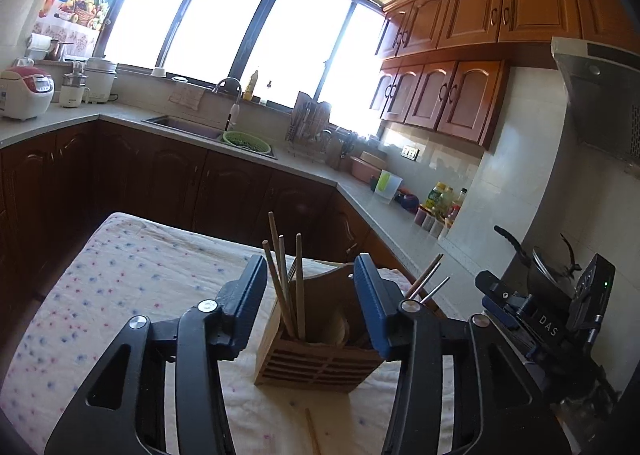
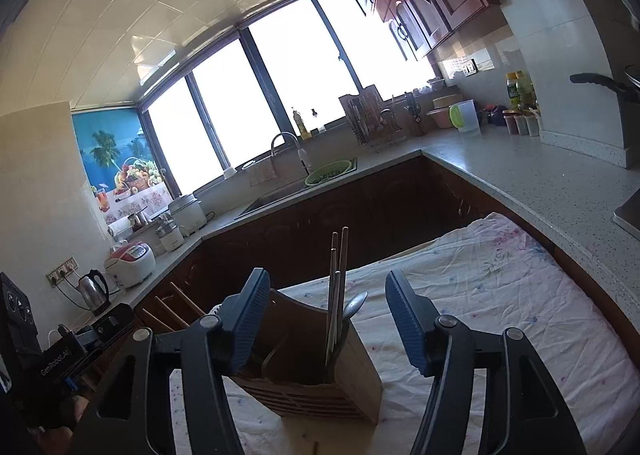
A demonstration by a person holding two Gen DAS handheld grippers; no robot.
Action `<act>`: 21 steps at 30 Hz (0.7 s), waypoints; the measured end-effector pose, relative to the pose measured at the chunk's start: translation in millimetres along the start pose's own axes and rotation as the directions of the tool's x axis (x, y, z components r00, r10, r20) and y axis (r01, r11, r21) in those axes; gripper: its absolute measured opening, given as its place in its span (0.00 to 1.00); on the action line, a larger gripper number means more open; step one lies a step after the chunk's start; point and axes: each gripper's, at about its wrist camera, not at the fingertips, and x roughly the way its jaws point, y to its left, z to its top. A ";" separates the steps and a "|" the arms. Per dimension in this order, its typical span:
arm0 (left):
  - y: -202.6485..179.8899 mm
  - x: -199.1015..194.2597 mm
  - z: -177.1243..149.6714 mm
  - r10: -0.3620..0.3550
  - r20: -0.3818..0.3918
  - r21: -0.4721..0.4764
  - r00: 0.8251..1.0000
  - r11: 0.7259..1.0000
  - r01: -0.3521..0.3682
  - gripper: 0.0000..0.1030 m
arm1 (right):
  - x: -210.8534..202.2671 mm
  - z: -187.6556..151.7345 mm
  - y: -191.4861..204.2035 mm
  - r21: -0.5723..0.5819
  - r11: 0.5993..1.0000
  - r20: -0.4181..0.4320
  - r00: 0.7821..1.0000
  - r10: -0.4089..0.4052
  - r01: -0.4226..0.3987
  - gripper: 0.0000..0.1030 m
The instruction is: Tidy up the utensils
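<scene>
Floral cloth (image 1: 140, 275) | both grippers' fingers apart, empty | spoon (image 2: 354, 305) in holder (image 1: 320, 351): right view only

White letters "DAS" stand on the black body of the right claw (image 1: 516, 313), seen at the right edge of the left wrist view. In the right wrist view, the black body of the left claw (image 2: 86, 339) at the lower left carries white lettering that seems to read "GenRobot.AI". The labels on the bottles (image 1: 438, 197) and the rice cooker (image 1: 26, 91) on the worktop (image 1: 400, 227) are too small to read.
</scene>
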 end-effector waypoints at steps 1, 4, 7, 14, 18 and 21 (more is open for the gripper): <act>3.3 -10.0 -3.7 0.022 0.008 -0.010 1.000 1.000 -0.022 0.64 | -7.2 -2.7 -1.0 0.006 1.000 0.011 1.000 0.004 -0.004 0.81; 15.3 -36.5 -20.6 0.084 0.039 -0.051 0.996 0.995 -0.082 0.83 | -26.1 -14.4 -3.6 0.025 1.000 0.022 1.000 0.008 -0.008 0.89; 25.2 -49.2 -39.7 0.113 0.010 -0.059 0.994 0.992 -0.112 0.85 | -41.6 -32.8 -5.2 0.046 0.999 0.009 1.000 0.020 -0.021 0.91; 35.7 -67.5 -72.9 0.146 -0.051 -0.072 0.988 0.986 -0.150 0.85 | -65.6 -80.3 -7.5 0.062 0.998 -0.077 0.997 0.023 -0.018 0.92; 35.9 -81.4 -85.1 0.153 -0.055 -0.071 0.987 0.985 -0.157 0.86 | -80.1 -95.9 -7.0 0.054 0.998 -0.093 0.996 0.016 -0.011 0.92; 35.9 -93.5 -93.3 0.166 -0.052 -0.061 0.985 0.984 -0.169 0.86 | -91.8 -102.7 -4.3 0.033 0.999 -0.093 0.996 -0.003 0.007 0.92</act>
